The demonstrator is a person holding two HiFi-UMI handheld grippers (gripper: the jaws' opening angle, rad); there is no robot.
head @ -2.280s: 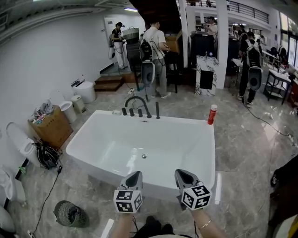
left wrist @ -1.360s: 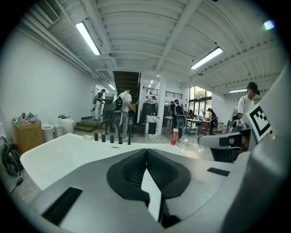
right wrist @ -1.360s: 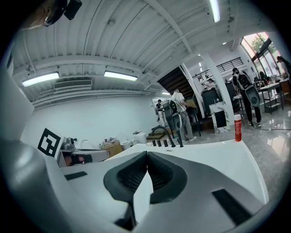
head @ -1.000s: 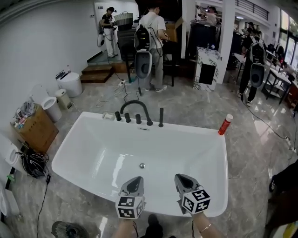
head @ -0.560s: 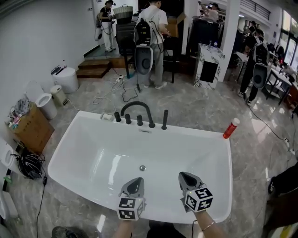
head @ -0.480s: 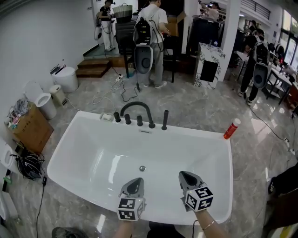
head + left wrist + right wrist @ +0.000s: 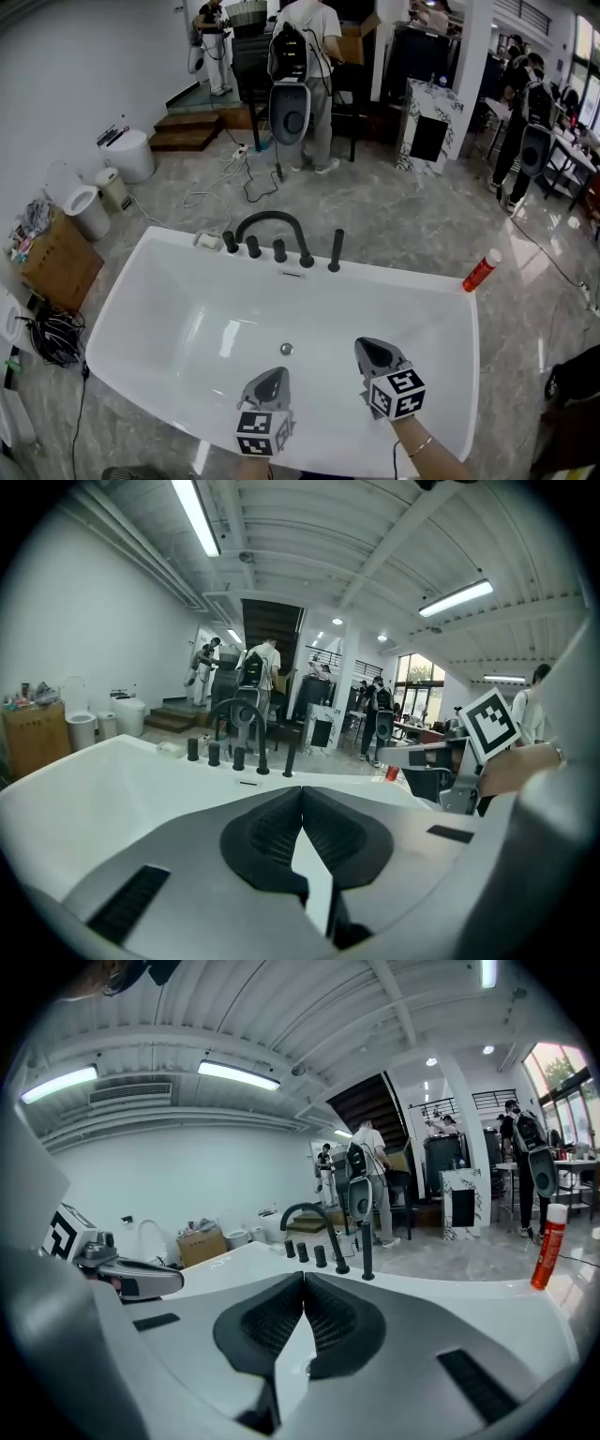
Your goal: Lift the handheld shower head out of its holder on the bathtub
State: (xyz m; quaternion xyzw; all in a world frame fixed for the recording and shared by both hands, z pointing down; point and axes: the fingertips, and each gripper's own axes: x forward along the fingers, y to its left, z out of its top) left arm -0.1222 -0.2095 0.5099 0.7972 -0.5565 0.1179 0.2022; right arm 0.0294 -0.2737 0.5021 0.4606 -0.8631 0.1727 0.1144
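The handheld shower head is a slim black upright rod in its holder on the far rim of the white bathtub, right of the arched black faucet and its black knobs. It also shows as a thin black post, the shower head and shower head. My left gripper and right gripper hover over the near half of the tub, both shut and empty, well short of the shower head.
A red bottle stands on the floor by the tub's far right corner. Several people stand beyond the tub by dark furniture. A cardboard box, white bins and cables lie on the floor at left.
Both grippers and my view have moved forward over the tub. The faucet and shower head sit closer and lower in the head view. The jaws stayed shut.
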